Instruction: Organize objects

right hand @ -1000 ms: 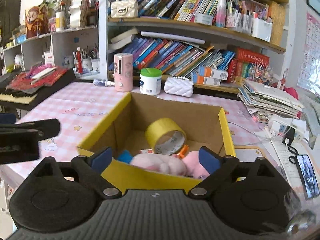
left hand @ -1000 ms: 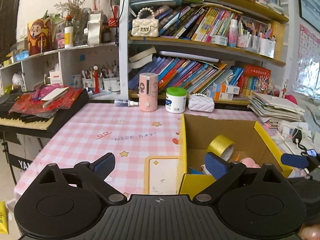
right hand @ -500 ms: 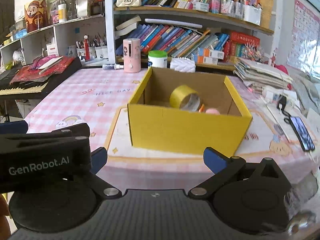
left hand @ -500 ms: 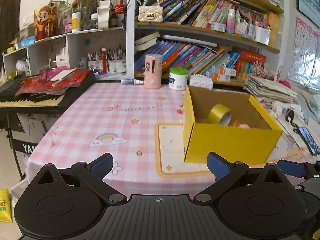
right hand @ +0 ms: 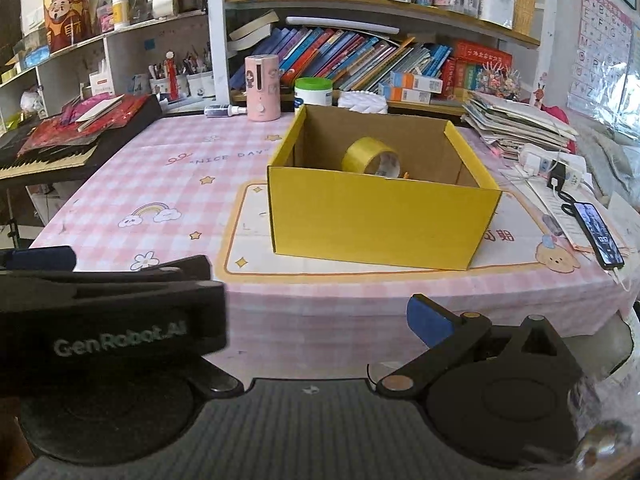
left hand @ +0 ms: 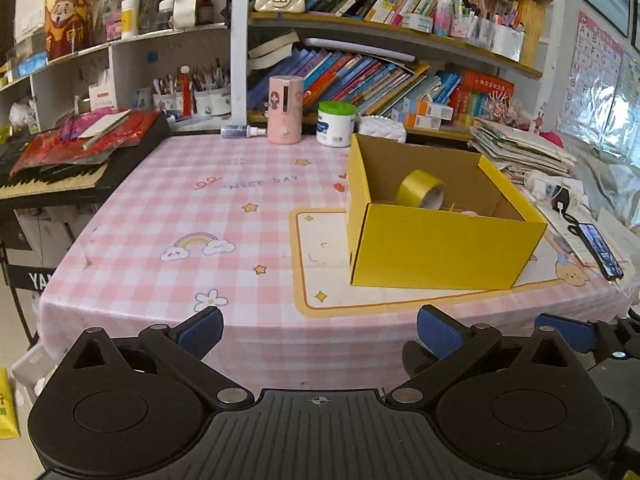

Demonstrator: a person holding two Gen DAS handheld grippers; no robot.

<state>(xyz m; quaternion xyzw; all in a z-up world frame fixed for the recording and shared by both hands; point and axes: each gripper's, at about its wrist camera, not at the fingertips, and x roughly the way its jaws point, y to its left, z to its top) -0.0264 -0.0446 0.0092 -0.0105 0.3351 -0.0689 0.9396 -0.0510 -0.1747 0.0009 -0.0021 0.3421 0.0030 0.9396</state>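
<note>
A yellow cardboard box (left hand: 440, 248) stands open on the pink checked table, also in the right wrist view (right hand: 380, 220). A roll of yellow tape (left hand: 420, 189) leans inside it, seen too in the right wrist view (right hand: 372, 157); a bit of something pink (left hand: 466, 213) shows beside the roll. My left gripper (left hand: 318, 326) is open and empty, held off the table's front edge. My right gripper (right hand: 316, 316) is open and empty, also in front of the table; the left gripper's body (right hand: 108, 312) hides its left finger.
A pink cylinder (left hand: 285, 109), a green-lidded jar (left hand: 335, 124) and a white purse (left hand: 382, 129) stand at the table's back. A keyboard with red papers (left hand: 76, 152) is at the left. A phone on a cable (left hand: 602, 249) and stacked papers (left hand: 520, 150) lie at the right. Bookshelves stand behind.
Both grippers have pulled back and away from the box, from over it to beyond the table's front edge. The box and its contents have stayed put.
</note>
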